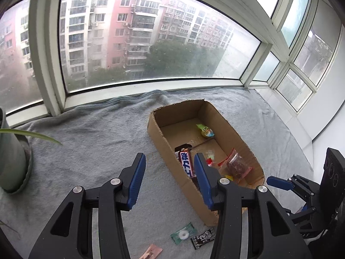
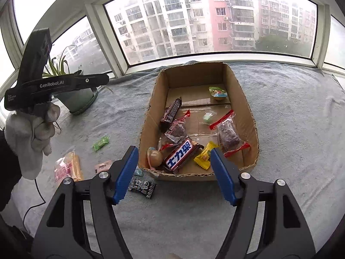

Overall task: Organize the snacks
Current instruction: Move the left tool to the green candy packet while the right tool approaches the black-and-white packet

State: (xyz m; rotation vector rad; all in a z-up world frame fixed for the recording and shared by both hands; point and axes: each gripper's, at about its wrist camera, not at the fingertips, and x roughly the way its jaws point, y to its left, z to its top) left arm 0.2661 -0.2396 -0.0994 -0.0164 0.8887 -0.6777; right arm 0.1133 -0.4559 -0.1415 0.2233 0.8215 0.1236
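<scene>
Currently, stock as follows.

Cardboard box (image 2: 248, 112) — open-topped, on the grey blanket (image 2: 291, 112) by the window; already holds a brown chocolate bar (image 2: 182, 154) against the near wall, a second dark bar (image 2: 171, 112) leaning on the left wall, a yellow candy (image 2: 204, 155), two clear packs of dark dried fruit with red ends (image 2: 229, 135), a small jelly cup (image 2: 217, 92) at the far end, and a round sweet (image 2: 154, 157) in the near-left corner.

Loose items, outside the box to its left: black patterned sachet (image 2: 142, 186), green candy (image 2: 101, 142), pink-and-orange packet (image 2: 68, 168), small pink sachet (image 2: 102, 165), green mint wrapper (image 1: 183, 233).

Left gripper (image 1: 170, 172) — jaws spread, empty, above the box's left wall. Right gripper (image 2: 174, 172) — jaws spread, empty, over the box's near edge.

Step in hand, by judgement: collect a loose item. The black patterned sachet lies nearest the right gripper. It is flat and thin, so the blue pads should come down steeply, straddle its short width, press lightly into the soft blanket and close on the wrapper's crimped edge — not on blanket pile. Carry clear over the box wall before release.
</scene>
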